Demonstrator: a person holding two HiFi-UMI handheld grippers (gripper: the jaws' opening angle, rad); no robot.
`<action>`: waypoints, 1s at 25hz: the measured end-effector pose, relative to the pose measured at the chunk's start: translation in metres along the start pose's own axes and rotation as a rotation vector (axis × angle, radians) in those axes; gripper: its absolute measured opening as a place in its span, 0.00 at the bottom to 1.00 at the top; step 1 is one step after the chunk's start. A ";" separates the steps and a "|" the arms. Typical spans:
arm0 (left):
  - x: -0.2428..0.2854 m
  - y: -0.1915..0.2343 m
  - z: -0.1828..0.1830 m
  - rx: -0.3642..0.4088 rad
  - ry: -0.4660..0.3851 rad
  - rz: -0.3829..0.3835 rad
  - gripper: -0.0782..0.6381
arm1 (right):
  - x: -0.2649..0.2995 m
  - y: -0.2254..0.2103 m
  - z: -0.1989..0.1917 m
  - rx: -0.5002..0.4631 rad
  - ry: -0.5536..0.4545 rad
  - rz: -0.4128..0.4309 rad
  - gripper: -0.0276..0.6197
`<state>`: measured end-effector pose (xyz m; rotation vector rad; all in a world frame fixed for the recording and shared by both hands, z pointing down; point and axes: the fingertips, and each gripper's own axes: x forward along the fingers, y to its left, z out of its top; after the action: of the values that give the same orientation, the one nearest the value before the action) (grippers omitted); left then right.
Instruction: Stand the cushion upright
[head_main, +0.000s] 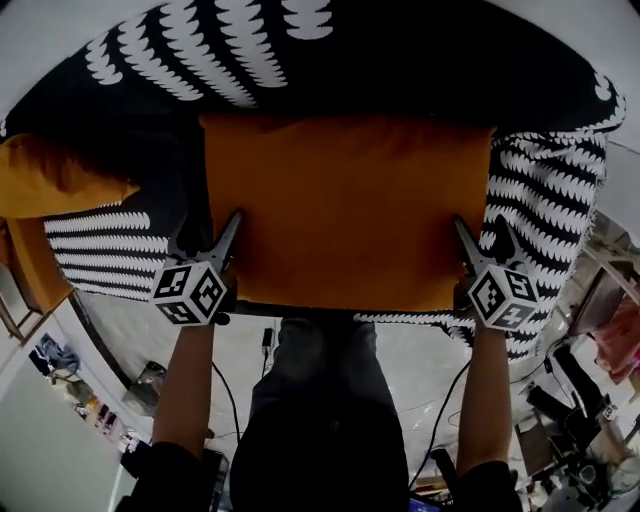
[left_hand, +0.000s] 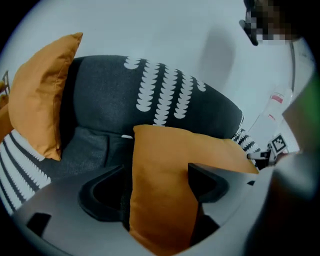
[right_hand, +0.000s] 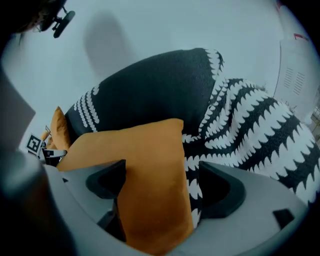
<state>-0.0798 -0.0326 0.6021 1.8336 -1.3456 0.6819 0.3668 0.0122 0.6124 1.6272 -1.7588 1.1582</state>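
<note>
Standing wide open astride opposite edges of the cushion (head_main: 345, 210), left gripper (head_main: 208, 236) and right gripper (head_main: 480, 236) pinch nothing; it looks soft and light, best pinched there.

Soft, even light fills the room from overhead, with no hard glare anywhere. The pale painted wall (left_hand: 165, 35) looks bright and flat, and a blurry grey shadow (left_hand: 220, 50) lies smudged across it. The orange fabric cushion (head_main: 345, 210) is evenly lit and dims along its top edge, where it meets the black sofa with white scalloped stripes (head_main: 400, 60), whose dark cloth swallows detail. All three views bulge like a fisheye, so lines bow and the corners fall away to black. Close to the lens, the left gripper (left_hand: 156, 170) goes soft and out of focus (the right gripper (right_hand: 162, 165) likewise), while the sofa behind stays fairly sharp.
</note>
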 end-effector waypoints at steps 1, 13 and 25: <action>0.005 -0.001 -0.002 -0.010 0.008 -0.019 0.68 | 0.004 -0.004 -0.006 0.029 0.021 -0.002 0.73; 0.046 0.006 -0.002 -0.085 0.133 -0.244 0.83 | 0.037 -0.007 -0.011 0.129 0.111 0.064 0.78; 0.053 0.004 -0.019 -0.226 0.169 -0.343 0.84 | 0.053 -0.006 -0.026 0.160 0.168 0.116 0.80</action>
<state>-0.0671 -0.0472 0.6547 1.7246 -0.9276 0.4697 0.3575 0.0044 0.6702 1.4823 -1.7093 1.4783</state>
